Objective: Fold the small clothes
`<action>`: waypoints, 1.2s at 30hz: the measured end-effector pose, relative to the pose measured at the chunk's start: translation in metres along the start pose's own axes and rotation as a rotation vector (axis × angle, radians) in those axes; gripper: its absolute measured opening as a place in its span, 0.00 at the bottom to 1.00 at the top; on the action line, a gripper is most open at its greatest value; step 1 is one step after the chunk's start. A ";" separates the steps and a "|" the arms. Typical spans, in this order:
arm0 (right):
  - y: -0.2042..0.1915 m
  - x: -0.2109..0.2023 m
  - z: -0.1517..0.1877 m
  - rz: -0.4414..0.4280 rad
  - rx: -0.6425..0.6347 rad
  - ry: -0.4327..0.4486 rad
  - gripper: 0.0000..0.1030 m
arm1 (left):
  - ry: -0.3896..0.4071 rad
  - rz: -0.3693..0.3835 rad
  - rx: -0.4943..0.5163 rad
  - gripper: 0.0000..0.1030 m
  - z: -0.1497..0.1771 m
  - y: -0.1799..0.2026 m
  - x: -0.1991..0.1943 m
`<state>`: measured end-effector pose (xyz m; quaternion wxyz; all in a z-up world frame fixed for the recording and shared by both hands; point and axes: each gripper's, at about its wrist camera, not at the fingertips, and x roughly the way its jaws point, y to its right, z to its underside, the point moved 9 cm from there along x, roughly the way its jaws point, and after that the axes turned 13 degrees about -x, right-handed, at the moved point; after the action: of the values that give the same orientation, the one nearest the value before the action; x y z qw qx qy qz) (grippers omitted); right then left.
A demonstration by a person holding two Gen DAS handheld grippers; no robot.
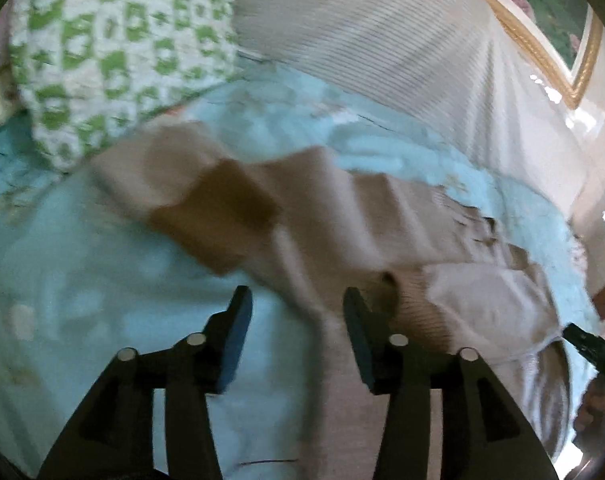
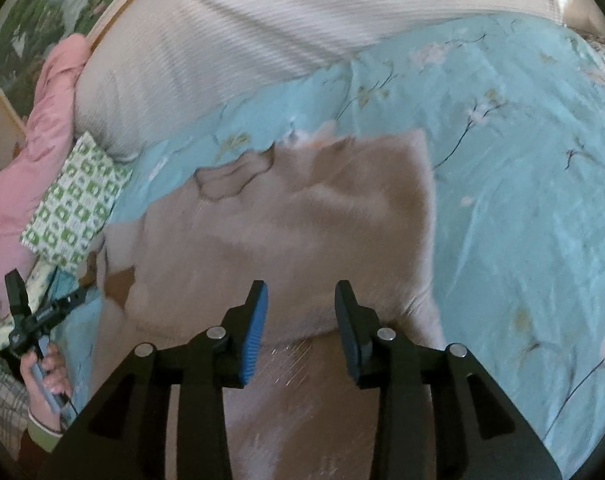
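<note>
Across the whole lower field of both views, a bed with a light blue flowered quilt [image 2: 522, 200]. At 12 o'clock behind it, a big cream ribbed cushion [image 2: 262, 48], and past it a gold-framed picture [image 1: 550, 28], at 1 o'clock in the left view and at 10 o'clock in the right view. In the middle of the quilt, lying flat and partly folded, a beige knitted garment [image 2: 310, 216] with a darker brown patch [image 1: 222, 212]; in the left view stretched from 10 o'clock to 4 o'clock, in the right view from the centre down to 6 o'clock. At 9 o'clock in the right view, a pink padded cloth [image 2: 42, 128], bunched up. Next to it, a green-and-white checked pillow [image 1: 118, 52], at 11 o'clock in the left view, touching the quilt. At 6 o'clock in the left view, the left gripper [image 1: 298, 332], jaws parted, nothing between the pads, hanging above the garment's edge and the quilt. At 6 o'clock in the right view, the right gripper [image 2: 302, 332], jaws also parted, only the garment seen below, not pinched. At 8 o'clock in the right view, a hand [image 2: 48, 376] around the left gripper's handle. Much motion blur in the left view.
</note>
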<state>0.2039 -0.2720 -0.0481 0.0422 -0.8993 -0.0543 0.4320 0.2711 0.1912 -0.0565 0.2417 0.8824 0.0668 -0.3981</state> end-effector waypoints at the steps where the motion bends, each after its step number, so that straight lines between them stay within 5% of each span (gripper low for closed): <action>1: -0.003 0.003 0.003 -0.010 0.003 -0.008 0.37 | 0.007 -0.013 0.006 0.48 -0.002 -0.006 -0.002; 6: -0.017 0.009 0.016 -0.035 0.007 -0.035 0.38 | 0.044 -0.082 0.016 0.68 -0.016 -0.023 -0.004; 11: -0.033 0.016 0.023 -0.066 0.005 -0.057 0.39 | 0.050 -0.162 0.086 0.75 -0.024 -0.022 0.014; 15: -0.039 0.020 0.027 -0.071 -0.002 -0.068 0.40 | -0.024 -0.137 0.026 0.74 -0.026 -0.026 0.039; 16: -0.039 0.021 0.028 -0.071 -0.002 -0.072 0.40 | -0.035 -0.130 -0.002 0.72 -0.027 -0.030 0.042; 18: -0.039 0.022 0.030 -0.065 -0.002 -0.078 0.40 | -0.056 -0.101 -0.074 0.26 -0.032 -0.040 0.050; 21: -0.036 0.023 0.034 -0.057 0.002 -0.086 0.40 | -0.059 -0.058 -0.138 0.03 -0.036 -0.048 0.051; 29: -0.033 0.022 0.036 -0.055 0.015 -0.084 0.40 | 0.084 -0.025 -0.042 0.02 -0.041 -0.023 0.003; 36: -0.037 0.012 0.036 -0.088 0.024 -0.055 0.40 | 0.145 0.150 0.111 0.01 -0.027 0.080 -0.049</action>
<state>0.1813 -0.2325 -0.0755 0.0706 -0.8832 -0.0897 0.4549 0.2807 0.1379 0.0247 0.2160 0.9235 -0.0042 -0.3171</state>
